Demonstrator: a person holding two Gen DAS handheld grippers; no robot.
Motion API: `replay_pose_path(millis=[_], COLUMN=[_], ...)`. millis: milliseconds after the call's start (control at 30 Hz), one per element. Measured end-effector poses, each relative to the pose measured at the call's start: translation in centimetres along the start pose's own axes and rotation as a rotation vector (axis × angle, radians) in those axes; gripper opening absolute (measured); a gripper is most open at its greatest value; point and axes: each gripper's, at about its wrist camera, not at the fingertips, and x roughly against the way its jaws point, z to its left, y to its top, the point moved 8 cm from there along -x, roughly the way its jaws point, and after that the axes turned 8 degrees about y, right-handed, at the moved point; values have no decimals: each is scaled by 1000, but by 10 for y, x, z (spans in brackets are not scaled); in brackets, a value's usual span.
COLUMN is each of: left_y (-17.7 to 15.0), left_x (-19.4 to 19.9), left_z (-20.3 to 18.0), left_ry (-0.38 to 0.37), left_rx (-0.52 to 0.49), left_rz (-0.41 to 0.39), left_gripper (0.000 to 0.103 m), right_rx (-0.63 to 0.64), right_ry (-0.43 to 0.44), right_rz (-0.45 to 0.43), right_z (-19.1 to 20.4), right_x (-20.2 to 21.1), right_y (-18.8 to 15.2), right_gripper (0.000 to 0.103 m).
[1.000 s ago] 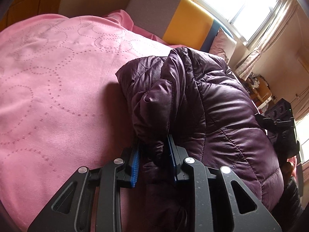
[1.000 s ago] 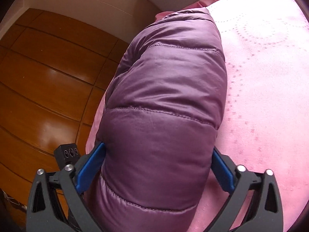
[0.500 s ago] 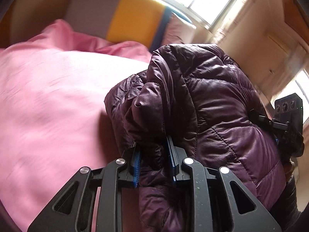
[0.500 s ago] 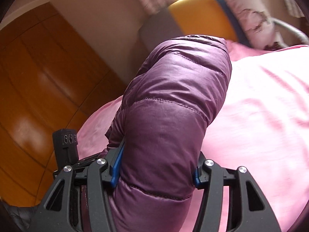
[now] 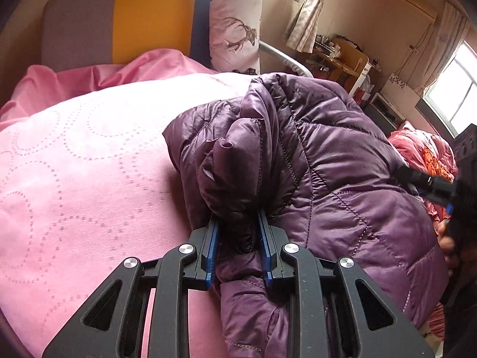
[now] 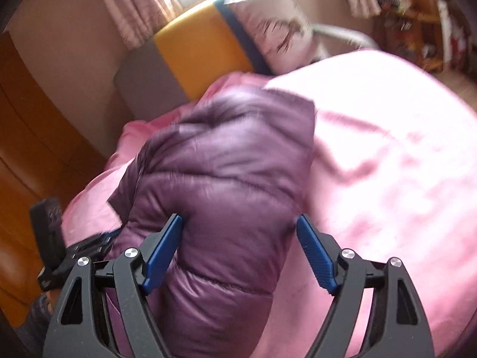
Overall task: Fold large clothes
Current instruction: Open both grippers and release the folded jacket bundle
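A purple quilted puffer jacket (image 5: 328, 179) lies bunched on a pink bedspread (image 5: 83, 173). My left gripper (image 5: 238, 223) is shut on a thick fold of the jacket at its near edge. In the right wrist view the jacket (image 6: 226, 185) lies folded over in front of my right gripper (image 6: 240, 220), whose jaws stand wide open on either side of the jacket; the right finger is clear of the fabric. The right gripper's body also shows at the right edge of the left wrist view (image 5: 441, 188).
A grey, yellow and blue headboard (image 5: 134, 21) and a deer-print pillow (image 5: 235, 29) stand at the bed's far end. A red-orange garment (image 5: 423, 155) lies beyond the jacket. A wooden wardrobe (image 6: 26, 149) is on the left of the right wrist view.
My right gripper has opened and let go of the jacket, which has dropped onto the bed. Both views have tilted up toward the headboard. The left gripper keeps its hold.
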Motion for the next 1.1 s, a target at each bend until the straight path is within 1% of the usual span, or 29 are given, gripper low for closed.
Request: replay_pose_path(millis=[33,100,167,200,233,300,333,400,500,533,600,633,667,700,733,867,933,1100], left_y=[1,-1,-2,-3,-4,-3,-3,-8,-13,-14,-13,-13,-14,-14,-15,-17,-19,-28], left_x=[2,5,7,8,8,6,4,-5,-14,-14,-5,1,8,13,20,39,50,68], left_z=[0,3,3,3,3,6,8,11,13,13,14,14,14,15,16,19,18,15], left_ry=[0,4,12,11,10,18,27,16,15,13,26,49,83,98,107,124,138,151], left_rx=[9,22,31,36,41,48,51,78,86,97,109,106,100,99,101,107,108,112], left_rz=[-9,-20,-31,-33,-33,-29,-21,7,9,6,-17,-31,-49,-63,-76,-108,-126,-148], left_gripper=[23,23,23,23,23,23,23,23,23,23,24,34,39,46,50,53,59,60], right_rx=[10,35,65,99,128,164,188,234,228,236,240,236,229,221,213,188,190,197], right_ry=[-25,-31,-51,-74,-112,-195,-231,-280,-299,-304,-299,-291,-287,-283,-279,-265,-263,-266], right_rz=[-31,-56,-39,-26,-9,48,59,58,57,58,53,44,34,18,1,-50,-54,-62], right_z=[7,29,51,64,69,63,61,52,37,37,39,40,41,43,45,56,61,71], right_x=[6,12,0,-17,-29,-63,-74,-92,-113,-115,-113,-108,-103,-95,-83,-50,-40,-22], right_y=[7,12,17,32,32,24,20,14,3,3,4,4,5,4,2,-11,-20,-50], right_gripper=[80,79,78,76,75,75,75,75,75,75,75,75,75,75,76,76,76,76])
